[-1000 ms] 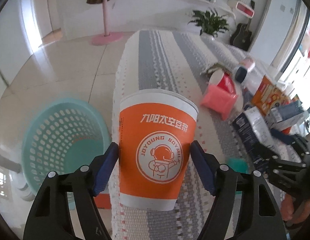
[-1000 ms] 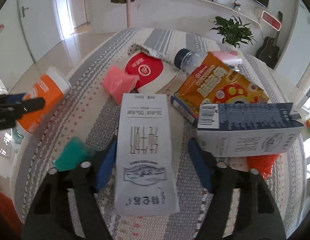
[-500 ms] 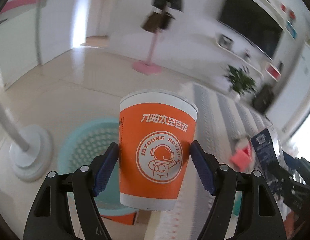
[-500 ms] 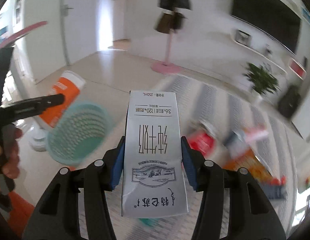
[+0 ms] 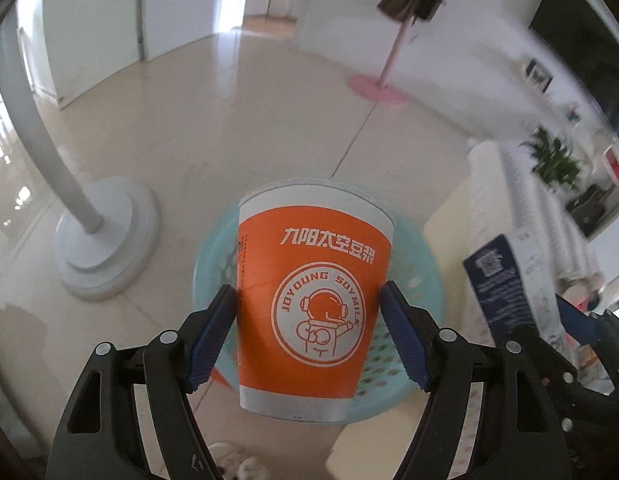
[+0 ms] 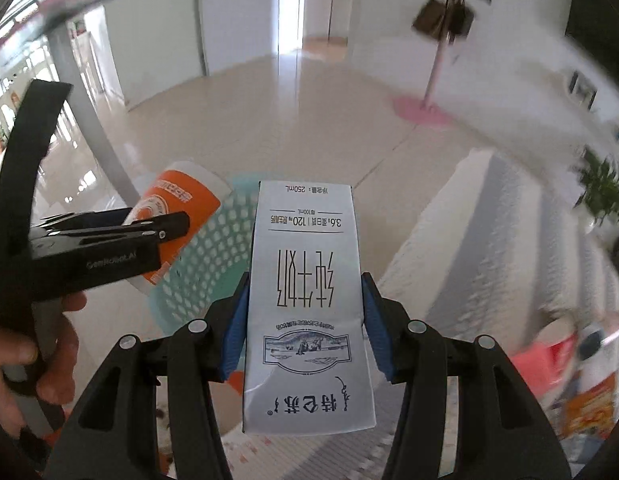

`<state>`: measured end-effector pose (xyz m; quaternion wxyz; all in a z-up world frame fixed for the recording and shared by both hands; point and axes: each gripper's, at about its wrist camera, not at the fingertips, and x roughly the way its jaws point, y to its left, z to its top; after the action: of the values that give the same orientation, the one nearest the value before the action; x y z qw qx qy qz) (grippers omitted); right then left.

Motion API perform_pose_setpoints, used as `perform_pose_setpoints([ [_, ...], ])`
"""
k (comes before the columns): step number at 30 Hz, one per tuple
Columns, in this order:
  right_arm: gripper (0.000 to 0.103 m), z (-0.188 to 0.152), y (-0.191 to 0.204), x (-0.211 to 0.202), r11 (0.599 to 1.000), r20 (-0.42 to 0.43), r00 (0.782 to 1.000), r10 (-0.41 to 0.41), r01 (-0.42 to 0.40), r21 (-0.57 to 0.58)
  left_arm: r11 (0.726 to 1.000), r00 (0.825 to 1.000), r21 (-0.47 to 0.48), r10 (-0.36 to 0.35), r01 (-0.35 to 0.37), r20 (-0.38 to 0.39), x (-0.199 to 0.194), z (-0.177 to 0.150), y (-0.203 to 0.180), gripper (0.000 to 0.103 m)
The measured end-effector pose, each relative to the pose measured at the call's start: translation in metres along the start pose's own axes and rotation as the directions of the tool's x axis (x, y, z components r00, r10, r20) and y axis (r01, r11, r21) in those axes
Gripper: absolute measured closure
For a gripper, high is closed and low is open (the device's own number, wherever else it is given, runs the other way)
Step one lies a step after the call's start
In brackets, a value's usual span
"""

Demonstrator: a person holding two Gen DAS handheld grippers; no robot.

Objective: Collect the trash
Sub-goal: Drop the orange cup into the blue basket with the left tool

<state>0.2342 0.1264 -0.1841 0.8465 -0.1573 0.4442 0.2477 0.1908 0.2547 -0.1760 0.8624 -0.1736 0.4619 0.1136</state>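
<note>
The left claw [image 5: 309,332] is clamped on an orange paper cup [image 5: 311,300], its blue pads pressed against the cup's sides; the right claw [image 6: 305,320] is pinched on a white milk carton [image 6: 307,300], gripped across its narrow faces. Both pieces of trash are held in the air above a round turquoise basket [image 5: 413,276] standing on the tiled floor [image 5: 229,128].

The cup is tapered, smooth and thin-walled, so it could be crushed by a hard squeeze or could slide out downward. The carton is a flat-sided, glossy cardboard box, and it may pivot between the ribbed pads. If either is let go off-centre, it is likely to strike the basket's perforated plastic rim and bounce onto the hard, shiny floor. The two claws are close together over one opening, so a knock between them is possible. A white stand base [image 5: 105,236] sits just beside the basket, and the striped woven cloth on the counter [image 6: 489,232] lies to the right.
</note>
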Motion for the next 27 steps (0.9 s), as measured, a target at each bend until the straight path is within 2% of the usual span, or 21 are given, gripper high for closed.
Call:
perform_pose_setpoints([
  [3, 0.054, -0.003, 0.003, 0.027, 0.999, -0.082, 0.996, 0.027, -0.025, 0.023, 1.0, 0.998, -0.019, -0.004, 0.003, -0.07, 0.019, -0.006, 0.007, 0.031],
  [5, 0.054, -0.005, 0.005, 0.043, 1.0, -0.12, 0.993, 0.014, -0.011, 0.02, 1.0, 0.995, -0.017, 0.004, -0.006, -0.1, 0.029, -0.007, 0.012, 0.03],
  [13, 0.051, -0.002, 0.006, 0.055, 1.0, -0.14, 0.99, 0.005, -0.001, 0.031, 0.999, 0.996, -0.049, -0.02, 0.016, -0.09, 0.026, -0.005, 0.022, 0.029],
  [18, 0.051, -0.007, -0.004, 0.035, 0.998, -0.106, 0.994, 0.023, -0.017, 0.06, 0.999, 0.999, -0.04, -0.035, 0.033, -0.038, 0.011, -0.003, 0.013, 0.029],
  [22, 0.051, -0.013, -0.015, 0.004, 0.996, -0.056, 0.998, 0.033, -0.028, 0.079, 0.997, 0.996, -0.021, -0.079, 0.08, 0.03, -0.015, -0.003, -0.004, 0.029],
  [25, 0.051, -0.02, -0.031, -0.037, 0.996, 0.031, 0.999, 0.021, -0.024, 0.09, 0.992, 0.988, 0.023, -0.127, 0.125, 0.084, -0.037, -0.004, -0.031, 0.029],
  [27, 0.051, -0.026, -0.047, -0.07, 0.995, 0.098, 0.995, -0.007, -0.003, 0.097, 0.982, 0.976, 0.076, -0.182, 0.174, 0.121, -0.058, -0.007, -0.06, 0.029],
])
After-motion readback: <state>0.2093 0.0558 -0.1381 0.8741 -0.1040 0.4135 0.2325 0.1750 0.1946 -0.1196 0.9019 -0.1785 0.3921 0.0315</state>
